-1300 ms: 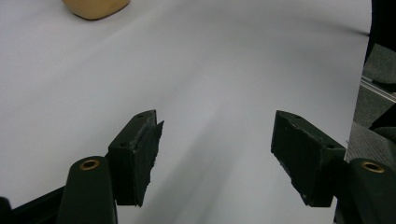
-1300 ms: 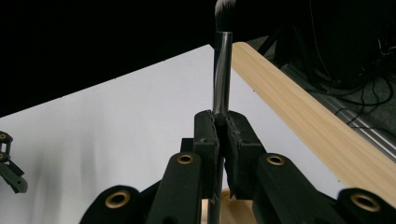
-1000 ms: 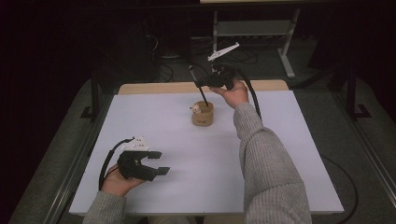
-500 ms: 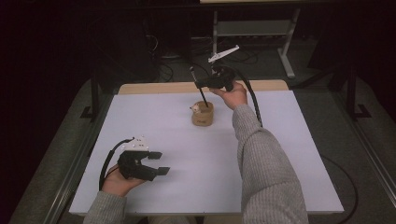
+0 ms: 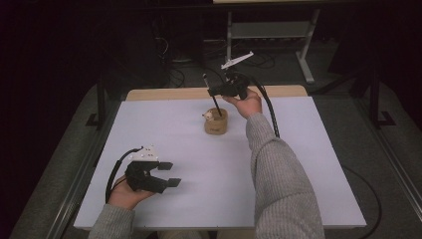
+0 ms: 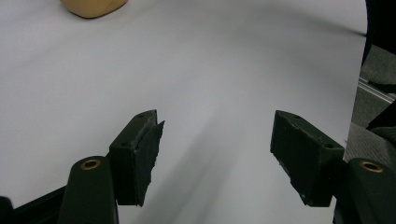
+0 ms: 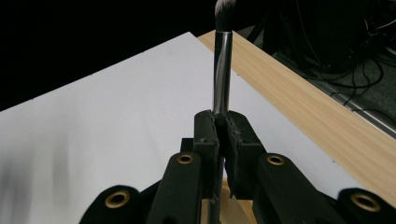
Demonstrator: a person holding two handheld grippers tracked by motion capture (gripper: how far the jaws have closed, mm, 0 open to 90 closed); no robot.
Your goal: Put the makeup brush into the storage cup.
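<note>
the right gripper [image 5: 213, 92] is clamped on a makeup brush [image 7: 221, 70], bristles up, its lower end in or just over the small tan holder [image 5: 216, 122] at the middle far part of the white desk [image 5: 308, 164]. the step in hand looks like seating the brush in, or lifting it from, the holder; which one cannot be told. the next move calls for keeping the handle upright so it does not tip the holder. the left gripper [image 5: 168, 174] rests near the desk's front left, jaws apart and holding nothing.
</note>
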